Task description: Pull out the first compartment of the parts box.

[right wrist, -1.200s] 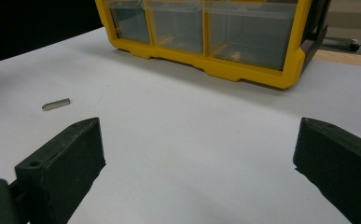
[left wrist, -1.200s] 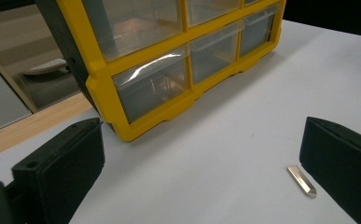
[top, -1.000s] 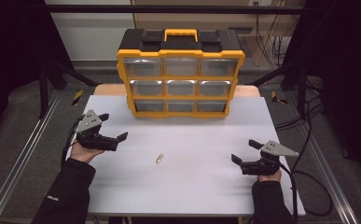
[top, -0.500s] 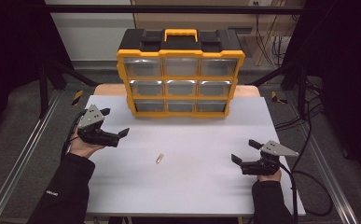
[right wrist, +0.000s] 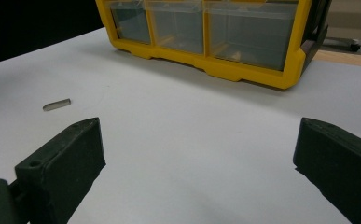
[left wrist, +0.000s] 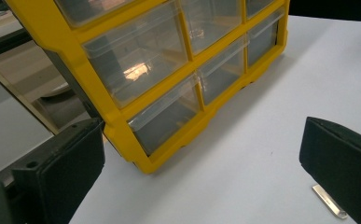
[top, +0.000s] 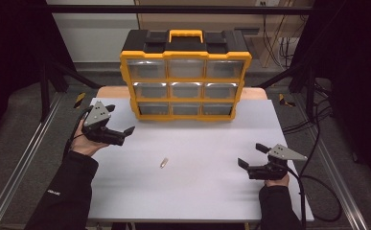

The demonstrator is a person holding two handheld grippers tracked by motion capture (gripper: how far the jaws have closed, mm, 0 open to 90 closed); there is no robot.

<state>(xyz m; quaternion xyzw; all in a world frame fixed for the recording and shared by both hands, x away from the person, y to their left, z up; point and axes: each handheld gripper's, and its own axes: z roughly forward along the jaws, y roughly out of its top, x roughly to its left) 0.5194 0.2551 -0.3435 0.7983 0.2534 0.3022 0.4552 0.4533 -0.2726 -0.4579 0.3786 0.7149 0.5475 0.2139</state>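
Note:
A yellow and black drawer organizer (top: 185,81) with clear drawers stands at the back of the white table (top: 197,191). A small flat metal piece (top: 163,163) lies on the table's middle. My left gripper (top: 121,119) is open, held above the table's left side near the organizer's lower left corner. In the left gripper view the organizer (left wrist: 136,107) is close ahead and the metal piece (left wrist: 329,207) lies by one jaw. My right gripper (top: 251,155) is open near the front right. From it I see the metal piece (right wrist: 57,104) far left and the organizer (right wrist: 243,70) ahead.
A black cable (top: 317,191) loops off the table's right edge from the right gripper. Metal rails (top: 25,163) run along the floor on the left. A wooden board edge (top: 111,92) shows behind the table, under the organizer.
My left gripper has moved forward and slightly right, closer to the organizer's lower left corner. The right gripper and the metal piece have stayed put.

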